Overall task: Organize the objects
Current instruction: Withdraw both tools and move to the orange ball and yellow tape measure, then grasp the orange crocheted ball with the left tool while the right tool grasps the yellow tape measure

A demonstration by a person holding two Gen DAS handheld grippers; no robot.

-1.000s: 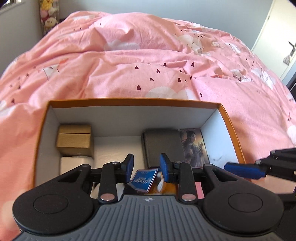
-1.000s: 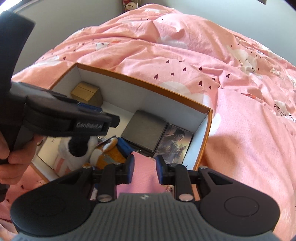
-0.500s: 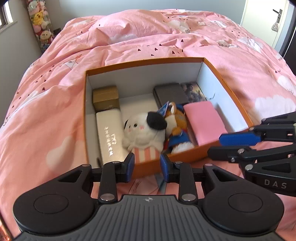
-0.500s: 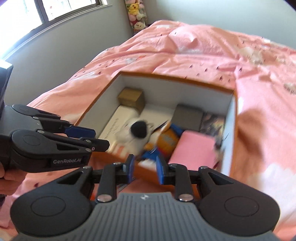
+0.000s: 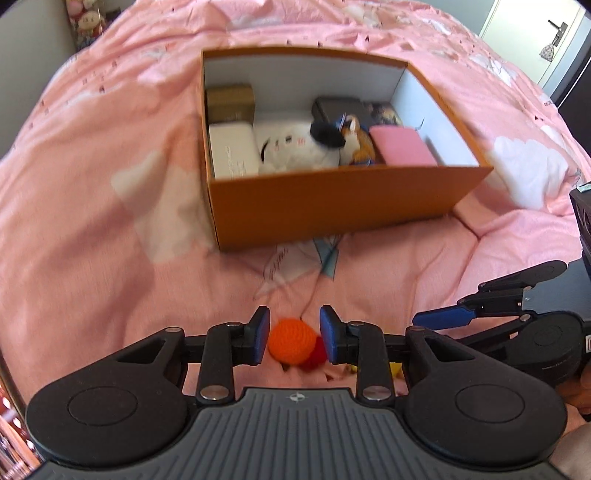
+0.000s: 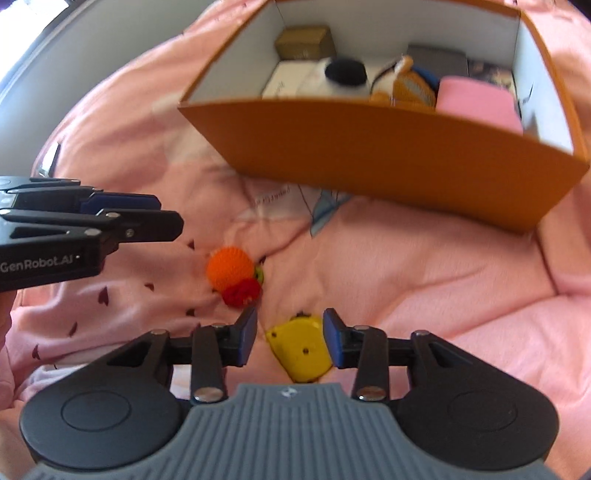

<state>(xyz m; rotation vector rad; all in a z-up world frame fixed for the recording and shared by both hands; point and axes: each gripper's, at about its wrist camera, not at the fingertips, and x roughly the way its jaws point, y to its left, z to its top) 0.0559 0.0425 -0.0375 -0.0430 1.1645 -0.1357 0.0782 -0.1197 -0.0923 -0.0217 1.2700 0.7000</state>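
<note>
Beside the orange box (image 5: pixel 332 206), both jaws gape empty (right's opening) — toys (image 6: pixel 231 273) beneath.

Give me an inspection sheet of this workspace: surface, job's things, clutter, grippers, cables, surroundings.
Surface: pink bedspread, rumpled.
Job's things: orange box open, holding a gold box, a white case, a white plush toy, a pink pouch; an orange knitted ball and a yellow toy lie loose in front of it.
Clutter: a flat paper sheet partly under the box.
Grippers: left gripper open above the ball; right gripper jaws opening, the yellow toy between them.
Cables: nothing seen.
Surroundings: a door, a window.
</note>
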